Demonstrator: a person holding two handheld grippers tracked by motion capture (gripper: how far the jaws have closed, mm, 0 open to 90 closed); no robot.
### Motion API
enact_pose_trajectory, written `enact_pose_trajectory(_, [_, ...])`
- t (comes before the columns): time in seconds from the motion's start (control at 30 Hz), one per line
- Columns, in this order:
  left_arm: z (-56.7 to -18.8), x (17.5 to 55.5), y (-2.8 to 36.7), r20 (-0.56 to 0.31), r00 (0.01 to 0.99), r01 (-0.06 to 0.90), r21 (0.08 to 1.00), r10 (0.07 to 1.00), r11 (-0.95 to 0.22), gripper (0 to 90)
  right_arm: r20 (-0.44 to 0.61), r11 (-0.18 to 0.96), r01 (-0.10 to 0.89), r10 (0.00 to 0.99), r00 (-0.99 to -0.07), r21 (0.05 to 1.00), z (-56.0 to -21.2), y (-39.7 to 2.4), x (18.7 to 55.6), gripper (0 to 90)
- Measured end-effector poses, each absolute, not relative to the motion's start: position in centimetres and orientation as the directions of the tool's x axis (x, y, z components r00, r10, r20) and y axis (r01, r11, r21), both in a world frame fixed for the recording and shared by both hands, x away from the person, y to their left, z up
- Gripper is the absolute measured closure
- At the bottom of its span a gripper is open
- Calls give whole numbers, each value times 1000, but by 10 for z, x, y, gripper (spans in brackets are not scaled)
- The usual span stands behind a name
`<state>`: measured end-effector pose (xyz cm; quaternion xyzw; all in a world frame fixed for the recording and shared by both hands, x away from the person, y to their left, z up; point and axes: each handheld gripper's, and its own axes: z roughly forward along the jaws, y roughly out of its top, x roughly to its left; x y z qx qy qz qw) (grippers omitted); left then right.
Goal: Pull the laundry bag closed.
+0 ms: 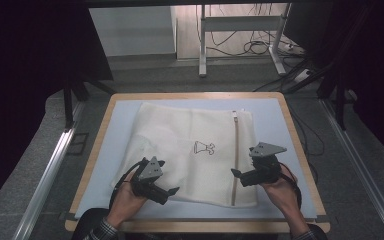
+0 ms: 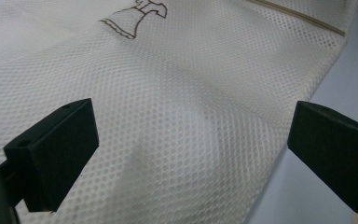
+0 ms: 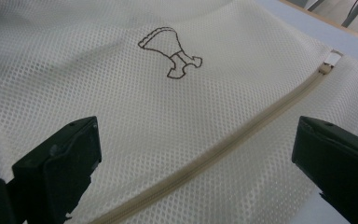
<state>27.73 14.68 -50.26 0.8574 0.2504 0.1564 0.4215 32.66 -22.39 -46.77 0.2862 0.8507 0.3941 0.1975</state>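
While the mesh bag [image 1: 195, 150] lies flat and zipped on the counter [image 1: 275, 107], the left gripper [image 1: 172, 192] and right gripper [image 1: 235, 173] hover spread apart at its near edge, nothing grasped yet.

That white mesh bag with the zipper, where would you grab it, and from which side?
Probably the near hem of the mesh bag, coming in low from the person's side. The bag lies flat, so only its edges offer something to pinch. The left gripper and right gripper are both open at that hem, either side of the beige zipper, whose pull sits at the far end.
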Motion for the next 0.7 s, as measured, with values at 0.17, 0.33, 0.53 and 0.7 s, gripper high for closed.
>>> enact_pose_trajectory(0.17, [-501, 276, 155, 57, 813, 302, 809, 579, -504, 17, -109, 523, 336, 647, -755, 783, -469, -230, 320, 12])
enact_pose_trajectory(0.33, [-501, 274, 163, 55, 799, 313, 812, 599, -492, 17, -117, 527, 339, 655, -747, 780, -468, -238, 312, 12])
enact_pose_trajectory(0.53, [-500, 272, 169, 58, 789, 315, 817, 612, -484, 17, -131, 524, 335, 665, -735, 783, -468, -249, 302, 11])
enact_pose_trajectory(0.7, [-499, 269, 175, 59, 776, 319, 822, 627, -472, 17, -135, 520, 338, 675, -726, 784, -467, -258, 293, 8])
